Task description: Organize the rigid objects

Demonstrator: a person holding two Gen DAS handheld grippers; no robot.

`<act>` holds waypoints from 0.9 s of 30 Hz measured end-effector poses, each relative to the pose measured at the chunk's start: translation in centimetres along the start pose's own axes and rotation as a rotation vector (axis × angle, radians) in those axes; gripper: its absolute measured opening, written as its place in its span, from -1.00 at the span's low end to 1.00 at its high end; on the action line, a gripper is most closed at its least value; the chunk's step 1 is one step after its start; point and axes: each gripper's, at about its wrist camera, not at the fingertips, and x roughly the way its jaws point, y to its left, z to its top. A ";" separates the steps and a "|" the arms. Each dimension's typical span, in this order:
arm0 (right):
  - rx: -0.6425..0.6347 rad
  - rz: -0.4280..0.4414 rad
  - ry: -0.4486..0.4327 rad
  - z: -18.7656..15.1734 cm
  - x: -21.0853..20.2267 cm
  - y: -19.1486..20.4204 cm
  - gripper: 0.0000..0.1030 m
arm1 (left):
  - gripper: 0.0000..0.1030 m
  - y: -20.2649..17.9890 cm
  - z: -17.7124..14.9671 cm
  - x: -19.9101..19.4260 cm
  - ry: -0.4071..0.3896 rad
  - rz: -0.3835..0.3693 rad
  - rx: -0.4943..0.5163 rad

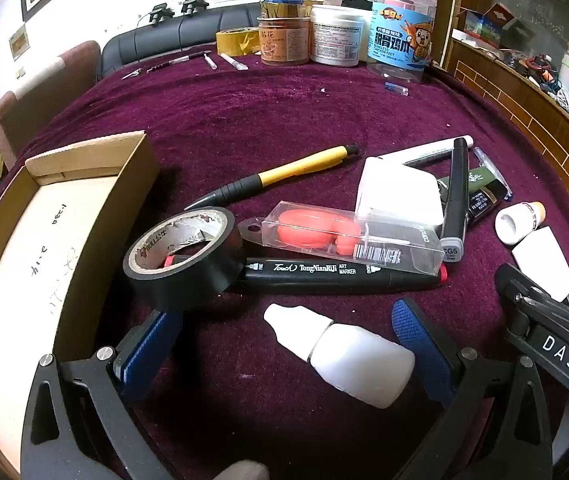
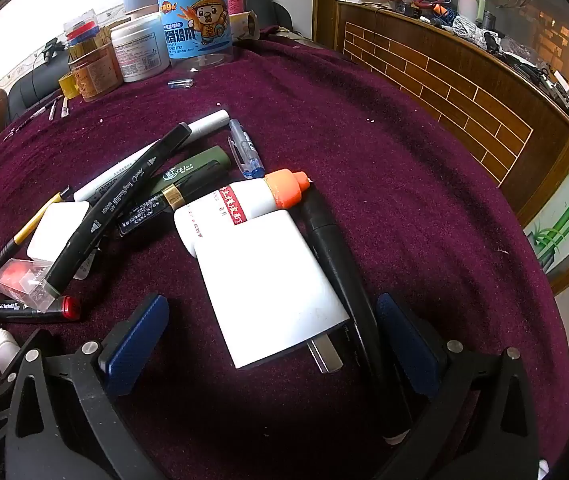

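Note:
My left gripper [image 1: 288,344] is open low over the purple cloth, with a small white dropper bottle [image 1: 340,350] lying between its fingers. Just beyond lie a black tape roll [image 1: 182,258], a black art marker [image 1: 340,276] and a clear case with an orange item [image 1: 348,236]. An open cardboard box [image 1: 44,240] stands at the left. My right gripper [image 2: 272,344] is open around a white charger block [image 2: 268,284] and a black pen [image 2: 336,264]. A white bottle with an orange cap [image 2: 244,204] lies just beyond the charger.
More pens and markers [image 2: 124,196], a yellow-black mechanical pencil [image 1: 280,176] and a white box [image 1: 400,192] lie mid-table. Jars and a tape roll [image 1: 324,36] stand at the far edge. A wooden counter [image 2: 464,80] runs along the right.

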 end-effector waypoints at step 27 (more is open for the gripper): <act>0.000 0.000 0.001 0.0 0.0 0.0 1.00 | 0.97 0.0 0.0 0.0 -0.003 -0.010 -0.007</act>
